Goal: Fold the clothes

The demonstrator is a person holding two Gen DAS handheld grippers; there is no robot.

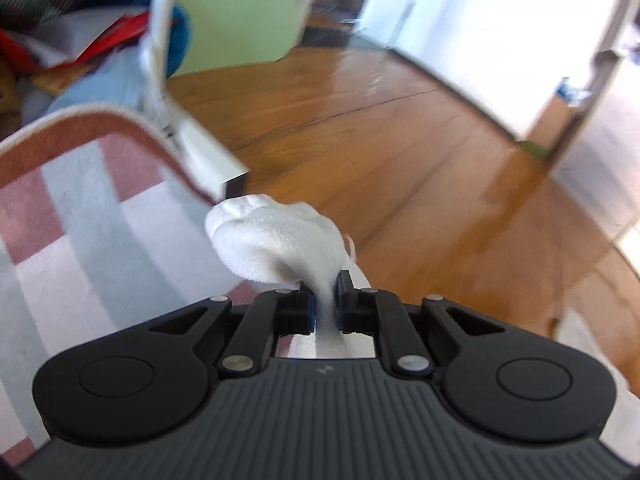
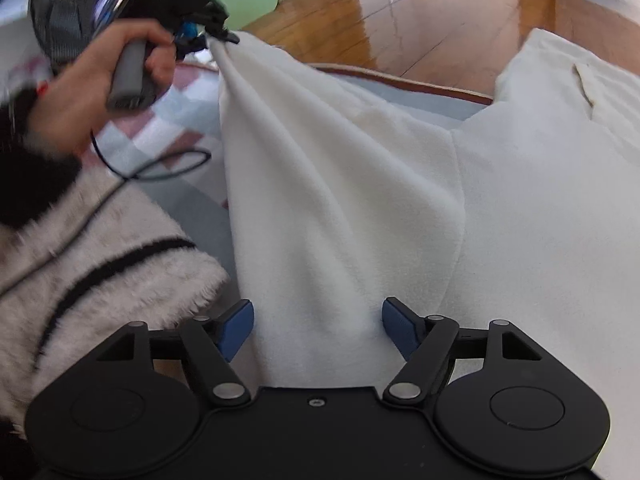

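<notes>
The garment [image 2: 360, 184] is plain white fleece. The rug [image 1: 80, 216] is checked in dusty pink, pale grey and white, with a reddish-brown border. The floor [image 1: 400, 128] is glossy orange-brown wood. Both grippers are black with blue pads [image 2: 240, 328]. The person's sleeve [image 2: 100, 272] is fluffy off-white with thin black stripes. A wall panel [image 1: 240, 8] is pale green.

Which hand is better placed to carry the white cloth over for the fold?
Left. The left gripper is shut on a corner of the white cloth, lifted clear of the rug. The right gripper is open, gripping nothing.
</notes>
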